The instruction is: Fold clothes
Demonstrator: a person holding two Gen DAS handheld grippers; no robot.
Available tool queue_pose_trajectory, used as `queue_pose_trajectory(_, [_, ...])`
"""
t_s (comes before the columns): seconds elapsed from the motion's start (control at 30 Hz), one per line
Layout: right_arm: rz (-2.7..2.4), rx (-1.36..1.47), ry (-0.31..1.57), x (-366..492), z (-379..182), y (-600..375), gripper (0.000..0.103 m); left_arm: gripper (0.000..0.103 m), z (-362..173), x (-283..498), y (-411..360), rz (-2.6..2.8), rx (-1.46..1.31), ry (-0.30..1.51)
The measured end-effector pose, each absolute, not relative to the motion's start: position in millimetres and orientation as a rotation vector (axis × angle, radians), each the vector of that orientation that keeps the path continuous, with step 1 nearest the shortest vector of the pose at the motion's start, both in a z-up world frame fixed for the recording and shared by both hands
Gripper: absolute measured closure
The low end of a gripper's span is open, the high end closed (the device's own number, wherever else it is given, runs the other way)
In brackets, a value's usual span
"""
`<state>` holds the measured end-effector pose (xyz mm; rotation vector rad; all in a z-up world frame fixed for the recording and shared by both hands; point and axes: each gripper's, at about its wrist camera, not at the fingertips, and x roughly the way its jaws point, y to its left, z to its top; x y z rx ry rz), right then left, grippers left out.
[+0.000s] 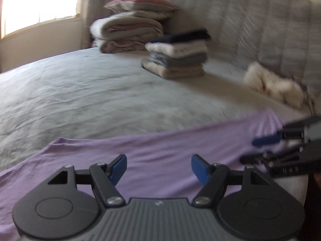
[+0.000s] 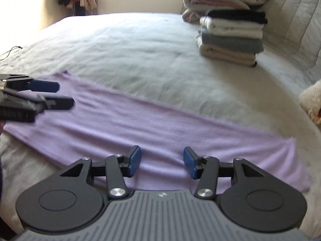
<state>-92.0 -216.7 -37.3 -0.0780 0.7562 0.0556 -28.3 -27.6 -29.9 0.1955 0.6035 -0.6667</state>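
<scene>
The lilac garment (image 2: 160,124) lay spread in a long flat band across the near side of the bed (image 2: 130,46), already looking folded lengthwise once, though I couldn't tell for sure. Both grippers hung over it with nothing in them: the left gripper (image 1: 158,167) had its blue pads well apart with only purple cloth showing below the gap, and the right gripper (image 2: 162,161) was the same, jaws parted a bit narrower, empty. Neither pad looked to be touching fabric.

My guess was the next fold goes end over end. To do it well, I'd drop each gripper onto one corner of the same short end, pinch both layers together so the under layer doesn't slide, then lift low and carry across evenly so the edges line up.

Further out, a stack of folded clothes (image 2: 230,38) stood near the headboard (image 1: 250,20), piled bedding (image 1: 128,30) behind it, and something fluffy and cream-coloured (image 1: 274,84) off to the right.
</scene>
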Motion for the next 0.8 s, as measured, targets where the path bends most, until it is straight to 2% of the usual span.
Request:
queue_pose_trajectory(0.2, [0.074,-0.075,0.77,-123,-40,-233,0.046,0.032,-40,-66,-47,-0.721,0.415,0.633])
queue_pose_trajectory(0.3, [0.093,-0.084,0.805,-134,-41,-242,0.045,0.032,-33,-70,-39,-0.768,0.419,0.715])
queue_pose_trajectory(0.47, [0.104,-0.036,0.758,-140,-22,-254,0.045,0.033,-22,-75,-30,-0.784,0.342,0.648])
queue_pose_trajectory(0.5, [0.103,-0.024,0.745,-136,-20,-255,0.045,0.034,-21,-71,-31,-0.786,0.292,0.64])
queue_pose_trajectory(0.57, [0.095,-0.012,0.727,-125,-18,-254,0.045,0.048,-20,-64,-33,-0.794,0.194,0.627])
queue_pose_trajectory(0.67, [0.098,-0.011,0.731,-107,-26,-249,0.045,0.056,-28,-61,-46,-0.87,0.124,0.631])
queue_pose_trajectory(0.8, [0.113,-0.015,0.77,-104,-37,-250,0.045,0.061,-47,-76,-62,-0.953,0.223,0.651])
